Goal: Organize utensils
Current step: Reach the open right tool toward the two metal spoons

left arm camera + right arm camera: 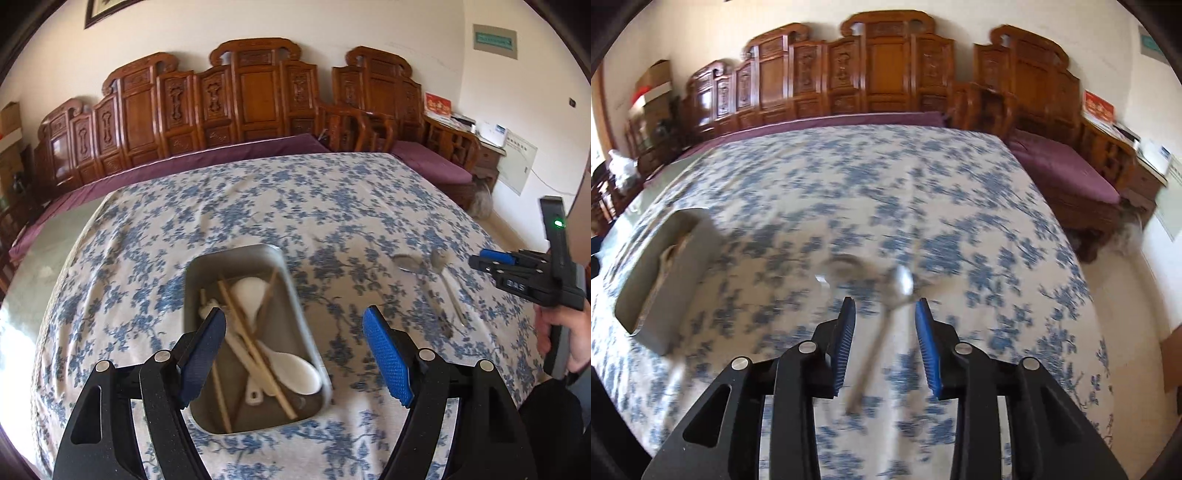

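A: Tongs first. Your right tongs [885, 341] are apart, empty, straddling the handle of the steel spoon [886, 314] lying on the tabletop [960, 192].

B: Left tongs [295, 354]?

A: Wide apart, empty, hovering just above the metal tray [317, 354] with white spoons [295, 373] and chopsticks [251, 347] inside.

B: Risk?

A: Thin handle flat on cloth. Close too high and you'll likely miss; too low, you pinch tablecloth. Second spoon [844, 267] lies near, might get knocked.

B: Pose?

A: Your right hand [565, 332] grips upright, tongs pitched down over the spoon.
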The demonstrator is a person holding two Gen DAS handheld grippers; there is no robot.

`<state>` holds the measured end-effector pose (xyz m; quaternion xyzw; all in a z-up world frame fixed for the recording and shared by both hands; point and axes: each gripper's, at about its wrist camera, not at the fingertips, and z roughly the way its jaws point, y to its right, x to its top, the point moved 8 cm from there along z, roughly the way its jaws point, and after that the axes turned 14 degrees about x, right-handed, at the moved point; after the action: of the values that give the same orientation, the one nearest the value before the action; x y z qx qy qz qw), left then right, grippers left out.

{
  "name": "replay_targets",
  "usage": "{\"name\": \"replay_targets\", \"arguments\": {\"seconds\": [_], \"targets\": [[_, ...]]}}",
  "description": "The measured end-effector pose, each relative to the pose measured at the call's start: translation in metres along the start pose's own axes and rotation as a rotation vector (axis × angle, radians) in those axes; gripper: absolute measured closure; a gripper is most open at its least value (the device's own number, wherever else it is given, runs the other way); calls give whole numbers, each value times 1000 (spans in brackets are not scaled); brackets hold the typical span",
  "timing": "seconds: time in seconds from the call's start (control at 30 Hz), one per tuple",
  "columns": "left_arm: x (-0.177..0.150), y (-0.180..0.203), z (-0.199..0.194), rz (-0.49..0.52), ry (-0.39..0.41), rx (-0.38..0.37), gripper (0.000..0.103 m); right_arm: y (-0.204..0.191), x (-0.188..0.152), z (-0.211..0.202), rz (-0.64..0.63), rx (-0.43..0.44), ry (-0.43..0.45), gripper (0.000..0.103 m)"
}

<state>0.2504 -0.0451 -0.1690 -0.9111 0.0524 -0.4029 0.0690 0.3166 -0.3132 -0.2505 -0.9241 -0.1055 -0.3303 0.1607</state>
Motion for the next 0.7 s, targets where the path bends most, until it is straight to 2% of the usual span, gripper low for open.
{"name": "replay_targets", "arguments": {"seconds": [0.2,0.4,0.7], "targets": [[-3,33,7,54,-19,-23,30,-3,-7,28,-3,31,-42,67],[-11,57,12,92,-35,-34,30,-1,-20,59,-10,-7,-132,67],[-18,68,19,89,-64,-45,30,10,-5,74,2,-1,-87,67]]}}
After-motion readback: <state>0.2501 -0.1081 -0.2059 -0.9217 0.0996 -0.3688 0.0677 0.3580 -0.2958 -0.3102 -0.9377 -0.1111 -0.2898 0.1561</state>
